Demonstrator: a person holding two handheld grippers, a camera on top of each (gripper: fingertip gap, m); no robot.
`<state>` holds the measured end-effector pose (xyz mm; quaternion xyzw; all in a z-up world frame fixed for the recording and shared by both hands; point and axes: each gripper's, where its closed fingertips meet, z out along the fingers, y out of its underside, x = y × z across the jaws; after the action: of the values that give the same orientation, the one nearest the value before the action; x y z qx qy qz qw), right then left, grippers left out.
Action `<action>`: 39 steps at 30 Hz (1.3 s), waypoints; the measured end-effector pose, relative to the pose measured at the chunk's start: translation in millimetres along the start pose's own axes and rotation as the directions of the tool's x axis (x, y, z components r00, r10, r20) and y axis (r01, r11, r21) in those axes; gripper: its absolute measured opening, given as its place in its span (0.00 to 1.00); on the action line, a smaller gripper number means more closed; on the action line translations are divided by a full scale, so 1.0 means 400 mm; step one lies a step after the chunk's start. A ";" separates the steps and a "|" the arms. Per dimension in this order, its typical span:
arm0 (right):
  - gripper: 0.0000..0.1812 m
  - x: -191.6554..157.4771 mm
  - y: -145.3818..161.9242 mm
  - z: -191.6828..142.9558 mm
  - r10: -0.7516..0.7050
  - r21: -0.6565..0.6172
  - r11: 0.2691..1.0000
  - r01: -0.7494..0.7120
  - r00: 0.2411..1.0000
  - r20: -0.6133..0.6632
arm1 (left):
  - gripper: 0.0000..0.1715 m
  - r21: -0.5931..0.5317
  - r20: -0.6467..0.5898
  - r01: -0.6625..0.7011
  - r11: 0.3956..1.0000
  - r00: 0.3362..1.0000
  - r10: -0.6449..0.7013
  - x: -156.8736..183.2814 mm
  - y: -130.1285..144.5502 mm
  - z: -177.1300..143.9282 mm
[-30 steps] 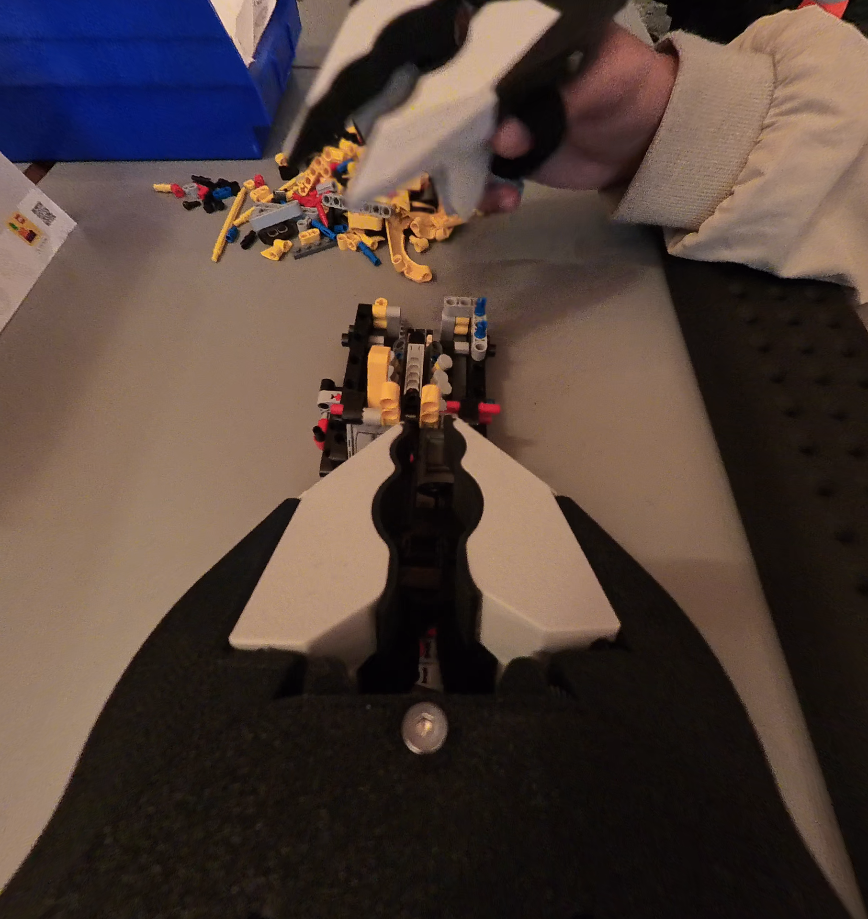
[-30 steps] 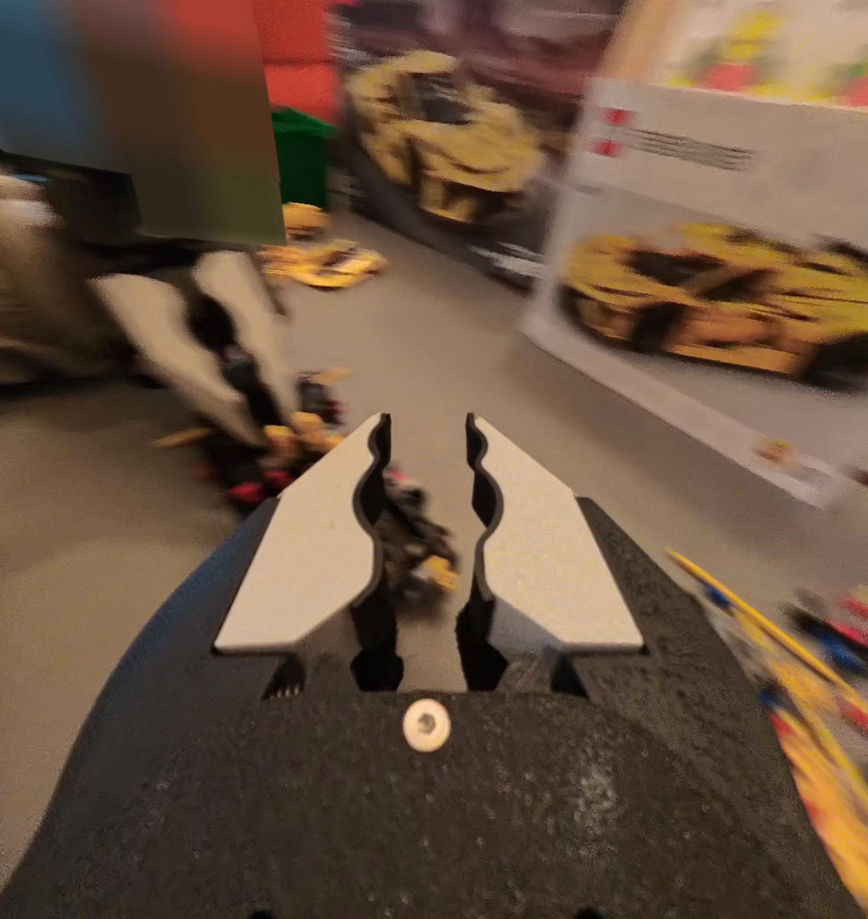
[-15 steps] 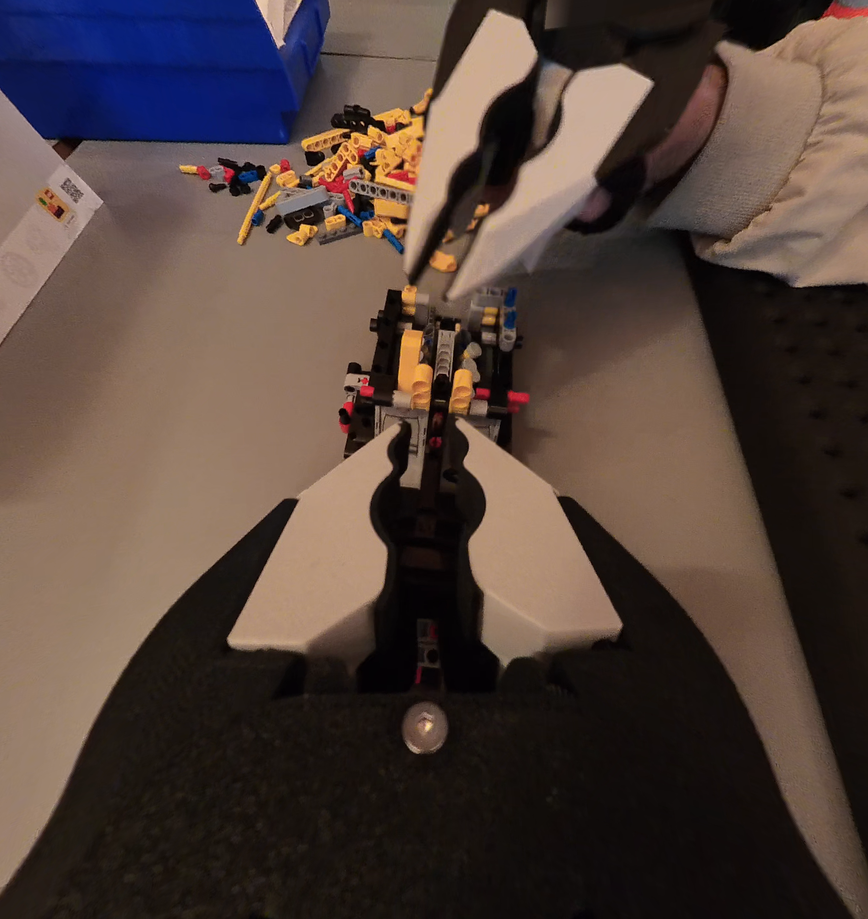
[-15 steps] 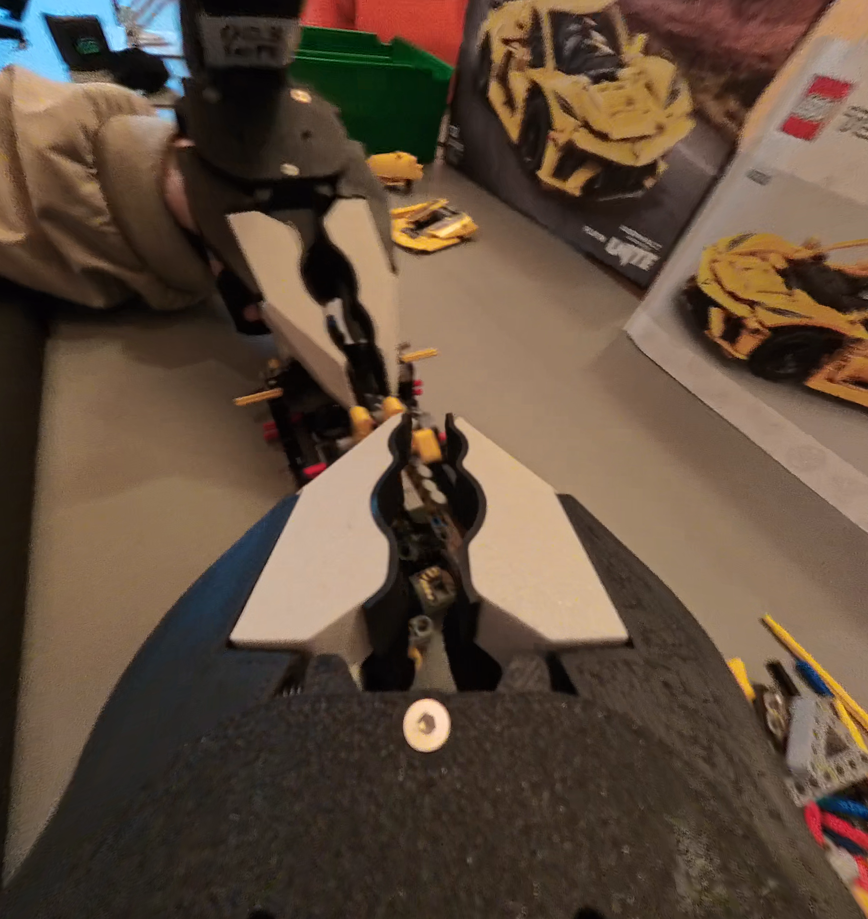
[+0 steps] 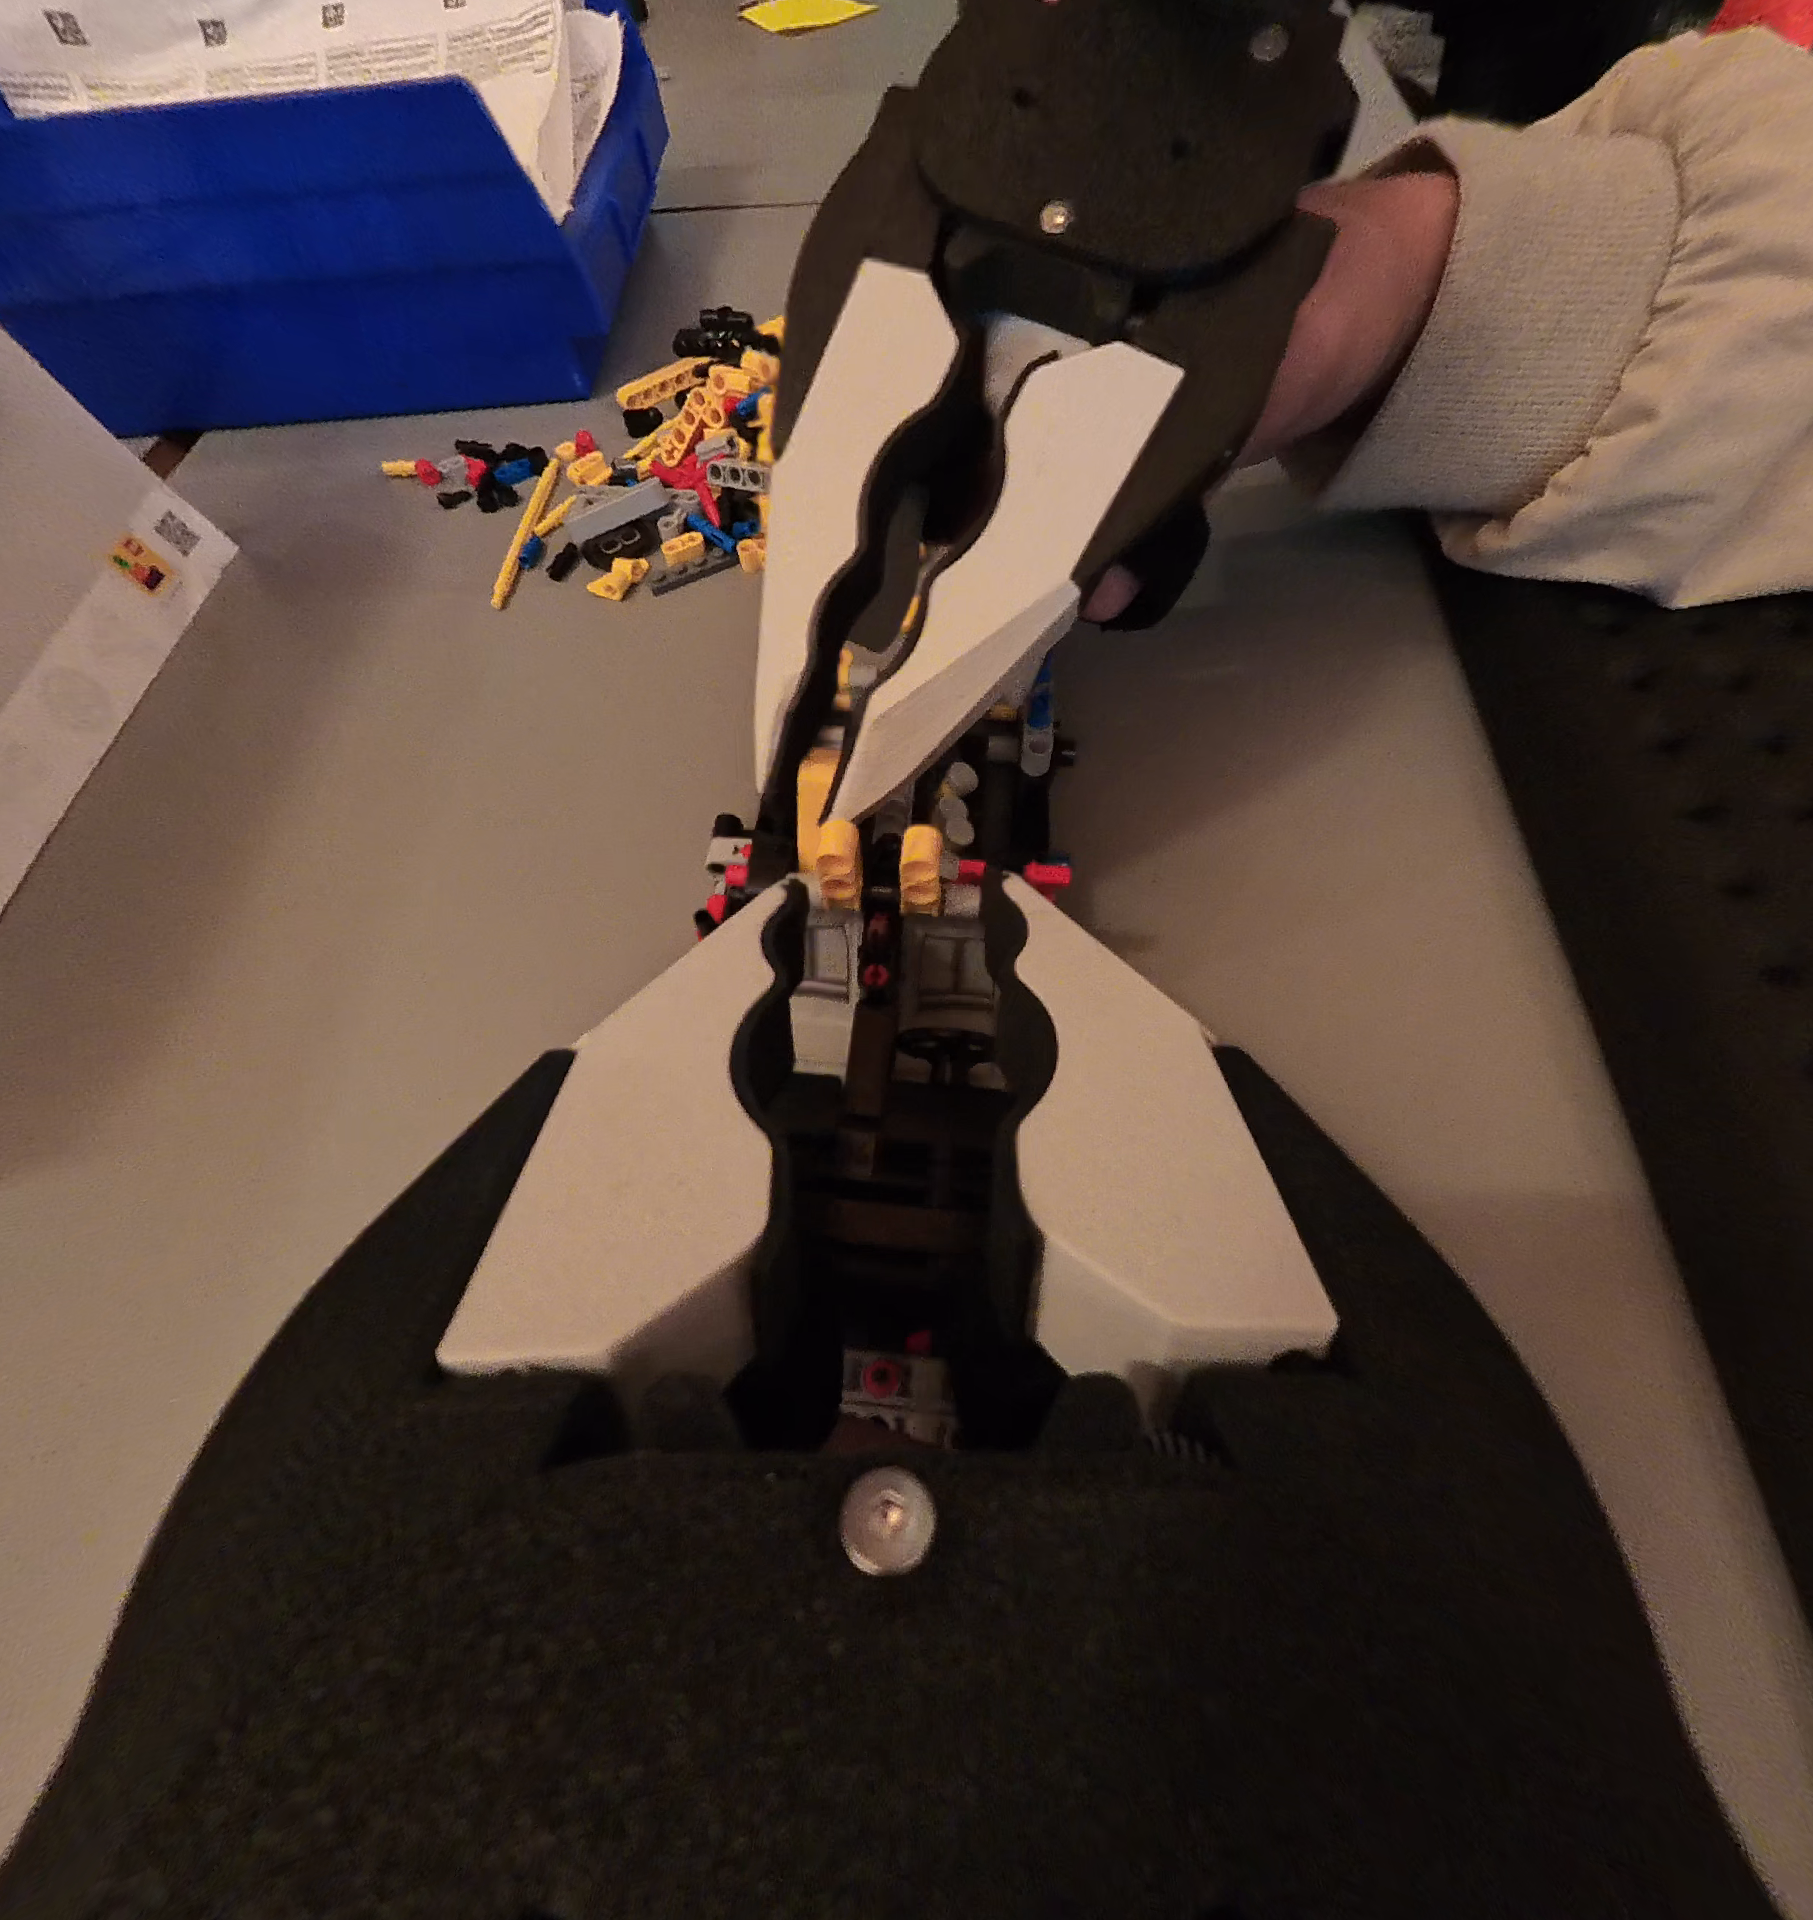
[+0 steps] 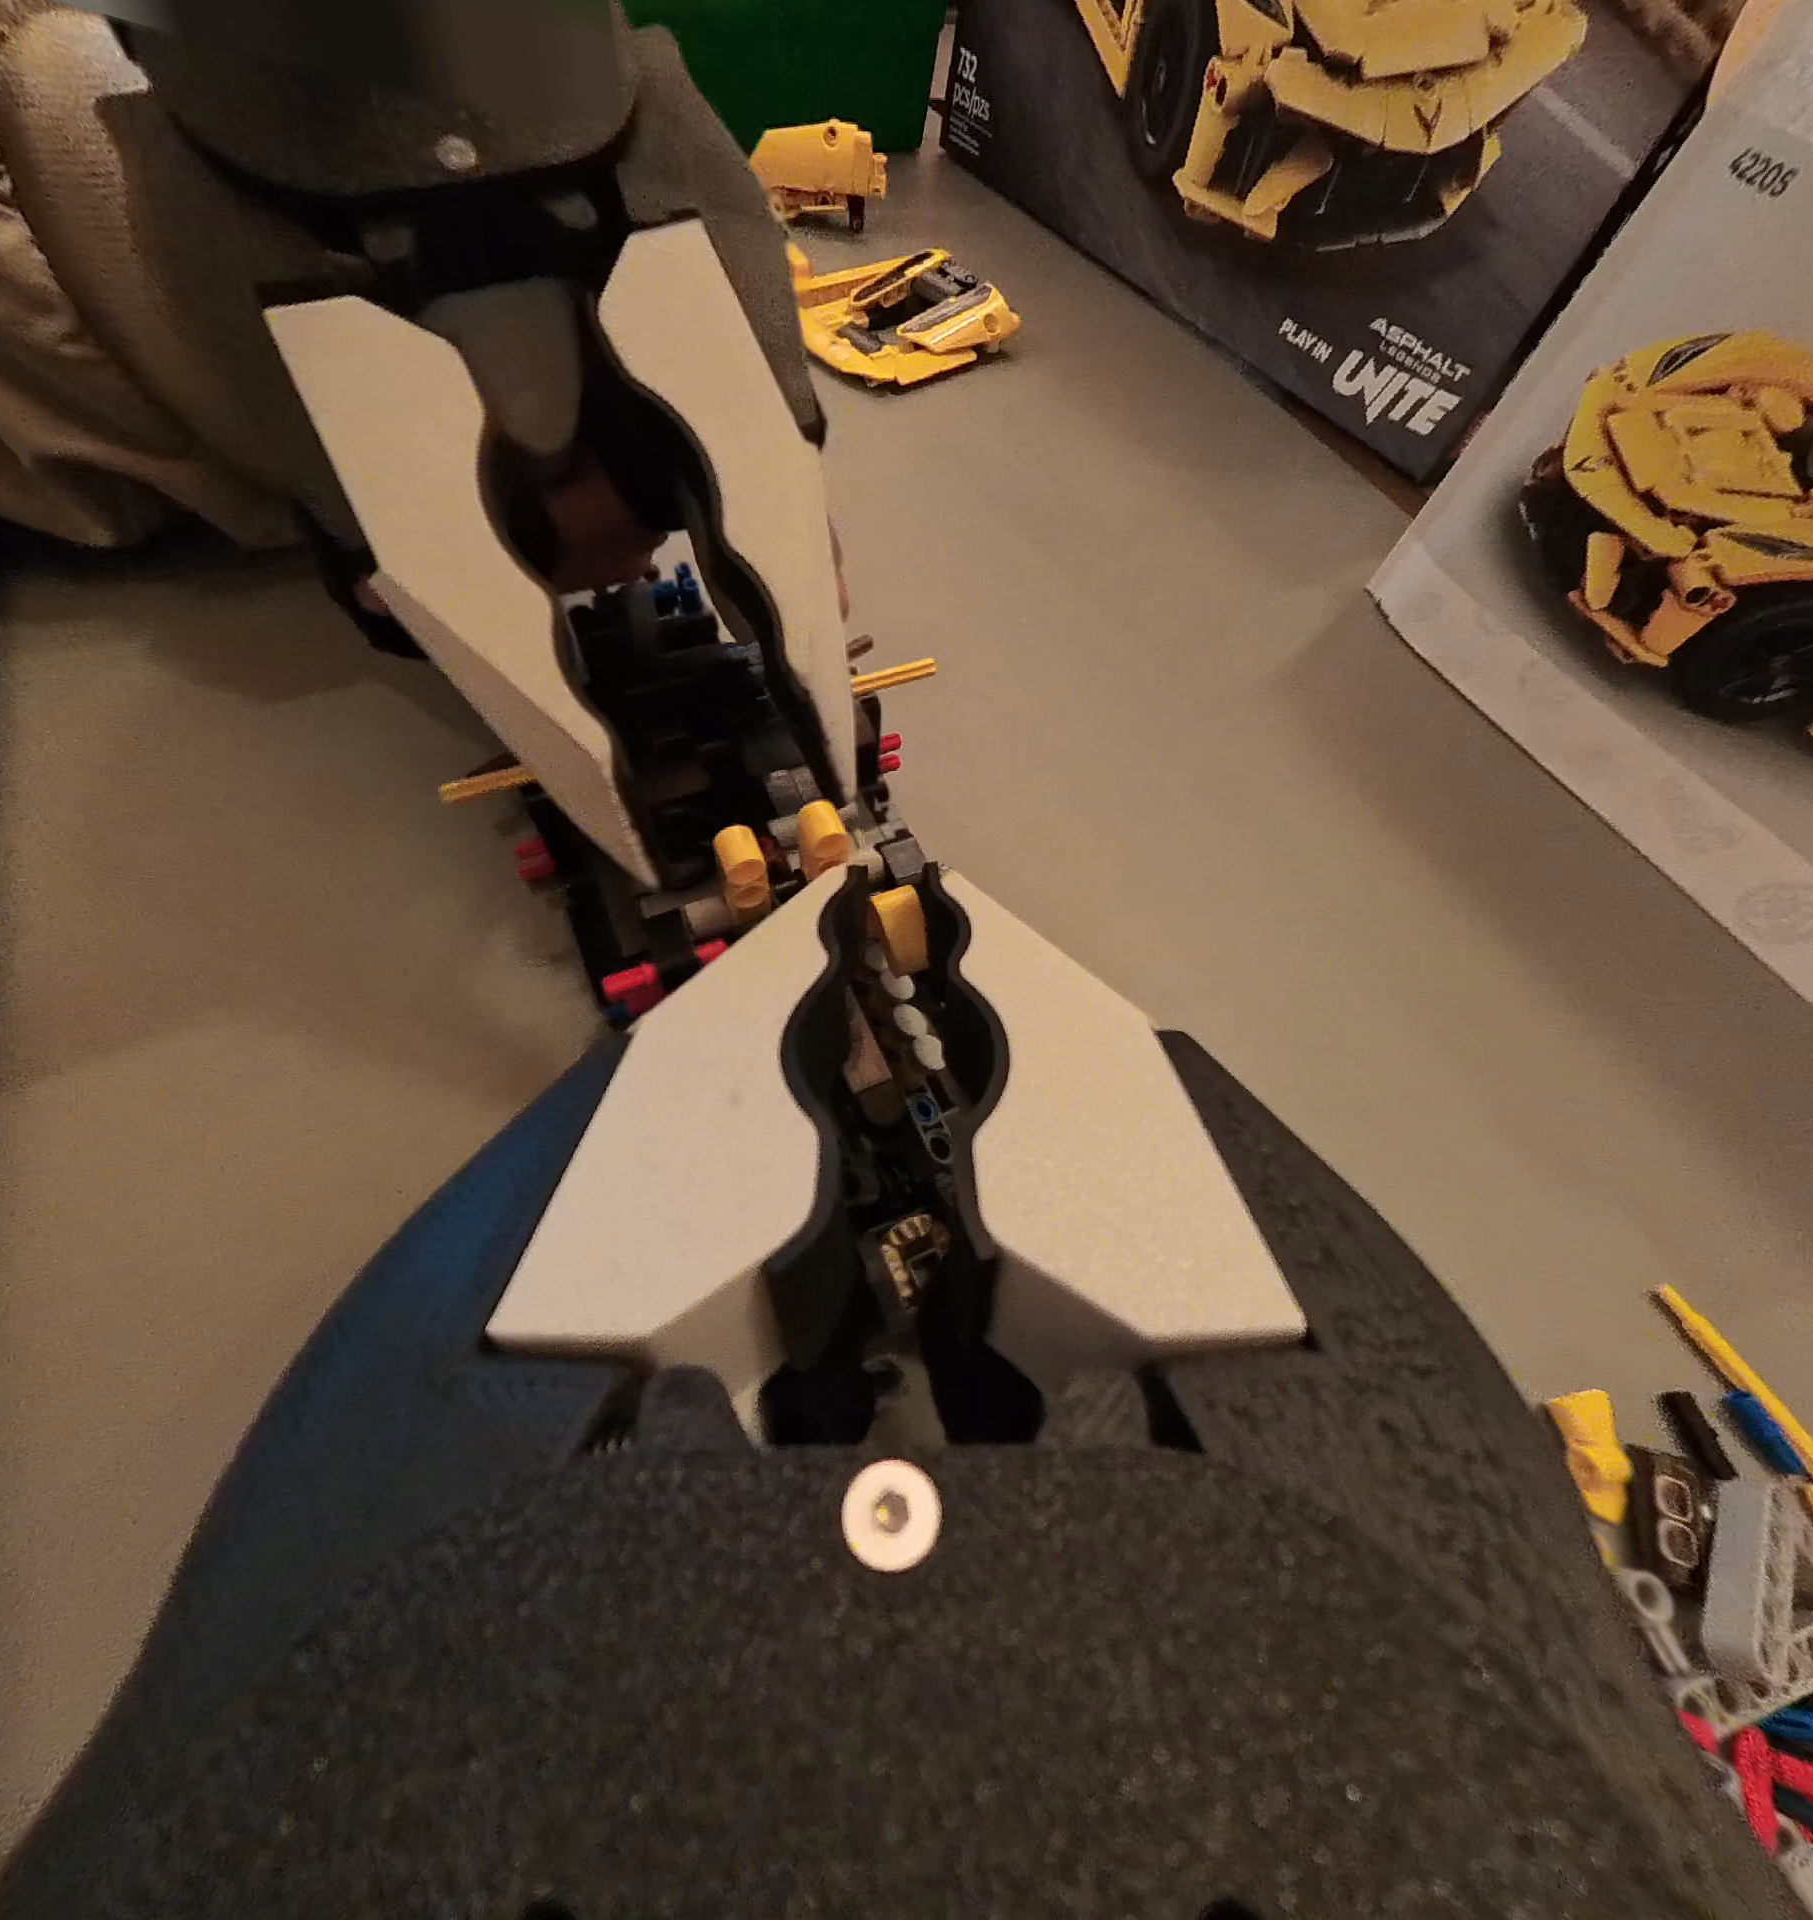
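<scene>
Black-and-yellow brick chassis (image 5: 886,935) is gripped by both claws, left claw (image 5: 897,894) and right claw (image 6: 891,883).

Grainy matt black gripper bodies (image 6: 881,1714); smooth white fingers (image 5: 621,1195); glossy plastic bricks (image 5: 653,499); ribbed cloth cuff (image 5: 1525,332); smooth grey table (image 5: 310,883).

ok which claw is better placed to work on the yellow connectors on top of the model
Right, probably: the right claw reaches the yellow connectors from above, while the left claw straddles the brick chassis near end.
</scene>
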<state>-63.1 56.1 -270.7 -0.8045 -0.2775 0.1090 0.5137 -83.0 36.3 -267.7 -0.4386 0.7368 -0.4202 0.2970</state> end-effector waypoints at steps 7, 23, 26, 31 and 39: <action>0.08 -0.013 -0.025 -0.060 0.062 0.107 0.992 -0.064 0.998 0.022 | 0.20 -0.072 0.018 0.015 0.997 1.000 -0.014 0.000 0.025 0.006; 0.12 -0.135 0.056 -0.056 0.178 -0.102 0.967 -0.233 0.905 -0.385 | 0.12 -0.157 0.068 -0.070 0.985 0.994 0.081 -0.014 0.055 0.015; 0.09 -0.115 0.056 -0.056 0.072 -0.147 0.976 -0.160 0.877 -0.476 | 0.12 -0.159 0.083 -0.066 0.985 0.993 0.080 -0.018 0.054 0.017; 0.09 -0.108 0.051 -0.045 0.143 -0.114 0.968 -0.223 0.866 -0.479 | 0.17 -0.156 0.087 -0.055 0.986 0.994 0.069 -0.036 0.039 0.014; 0.11 -0.110 0.048 -0.033 0.237 -0.080 0.949 -0.304 0.858 -0.456 | 0.19 -0.166 -0.185 0.099 0.981 0.974 -0.130 -0.015 0.020 0.028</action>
<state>-87.0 15.3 -286.7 -0.8752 -0.0455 -0.0256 0.4810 -74.4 39.9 -279.5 -0.4590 0.7664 -0.4187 0.1633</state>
